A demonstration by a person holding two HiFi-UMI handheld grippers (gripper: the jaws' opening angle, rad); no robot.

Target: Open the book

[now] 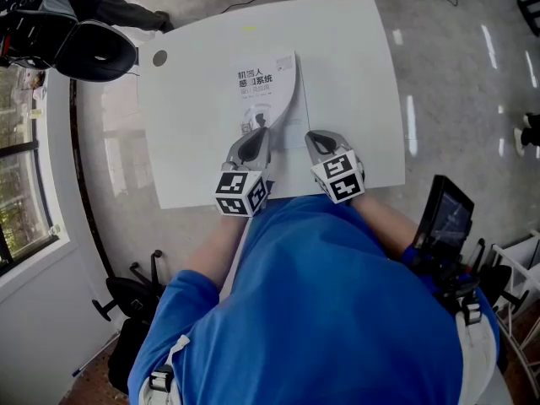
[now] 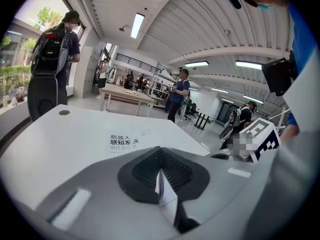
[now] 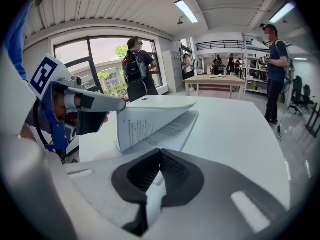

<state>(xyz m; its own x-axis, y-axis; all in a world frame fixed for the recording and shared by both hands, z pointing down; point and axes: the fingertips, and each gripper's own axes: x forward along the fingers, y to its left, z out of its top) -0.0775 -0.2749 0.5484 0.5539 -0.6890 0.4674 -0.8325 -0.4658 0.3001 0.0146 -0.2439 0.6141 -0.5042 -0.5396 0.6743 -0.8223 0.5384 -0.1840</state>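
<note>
A white book (image 1: 268, 81) with a black printed title lies mid-table on the white table (image 1: 186, 133). My left gripper (image 1: 260, 126) is shut on the near edge of the book's cover and top pages, which curl up off the pages beneath. In the right gripper view, the left gripper's fingers (image 3: 97, 104) hold the raised leaves (image 3: 145, 124) above the open text pages (image 3: 175, 129). The left gripper view shows its shut jaws (image 2: 159, 150) and the cover title (image 2: 123, 143) beyond. My right gripper (image 1: 321, 138) hovers near the book's near right corner, jaws (image 3: 160, 153) shut and empty.
A round grommet (image 1: 159, 58) sits at the table's far left corner. A black chair with a bag (image 1: 80, 40) stands beyond that corner, and a dark screen (image 1: 445, 216) is at my right. A person with a backpack (image 2: 52, 64) stands past the table; others stand farther back.
</note>
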